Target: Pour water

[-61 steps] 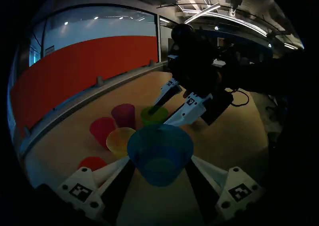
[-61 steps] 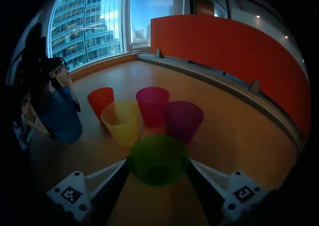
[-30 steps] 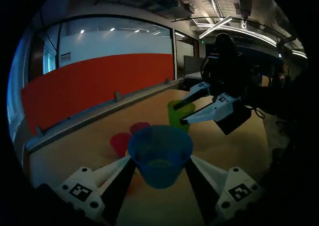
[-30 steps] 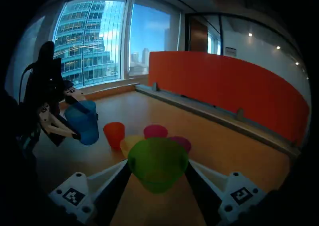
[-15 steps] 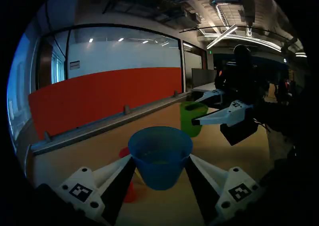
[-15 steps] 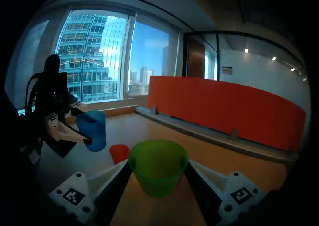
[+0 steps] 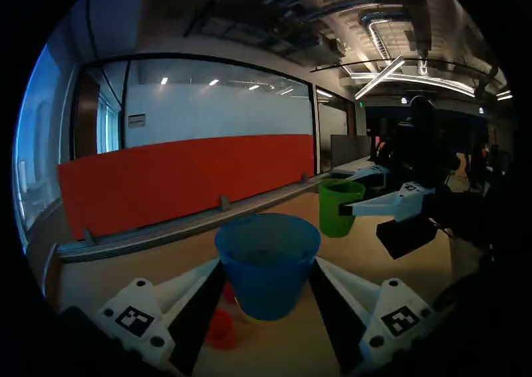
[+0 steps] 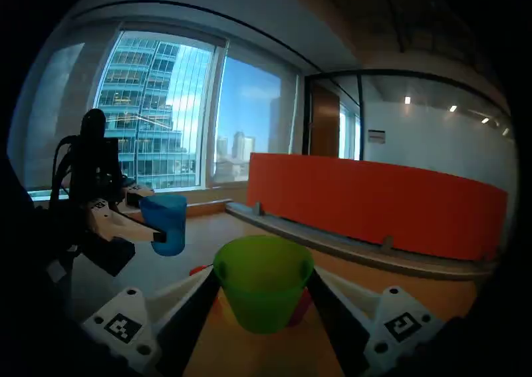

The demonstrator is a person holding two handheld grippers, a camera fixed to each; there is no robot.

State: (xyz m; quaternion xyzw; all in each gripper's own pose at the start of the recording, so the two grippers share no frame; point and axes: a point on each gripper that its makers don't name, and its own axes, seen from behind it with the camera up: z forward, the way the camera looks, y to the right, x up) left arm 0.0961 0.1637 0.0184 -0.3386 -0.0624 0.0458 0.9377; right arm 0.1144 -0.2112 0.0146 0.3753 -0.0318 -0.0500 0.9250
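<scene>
My left gripper (image 7: 266, 280) is shut on a blue cup (image 7: 267, 260), held upright above the wooden table (image 7: 346, 254); in the right gripper view the same blue cup (image 8: 165, 223) hangs at the left in that gripper (image 8: 154, 231). My right gripper (image 8: 263, 290) is shut on a green cup (image 8: 263, 280), also upright. From the left gripper view the green cup (image 7: 339, 206) sits to the right, level with the blue one, clamped in the right gripper (image 7: 347, 204). The two cups are apart. I cannot make out any water inside either cup.
Below the held cups, red cups (image 7: 219, 328) peek out on the table, one red rim (image 8: 197, 270) beside the green cup. An orange partition wall (image 7: 186, 171) with a ledge (image 7: 166, 227) runs along the table's far side. Large windows (image 8: 153, 118) lie behind the left gripper.
Both grippers have risen with their cups, away from the group of coloured cups on the table. The view has tilted toward level, and the green cup now sits level with the blue one.
</scene>
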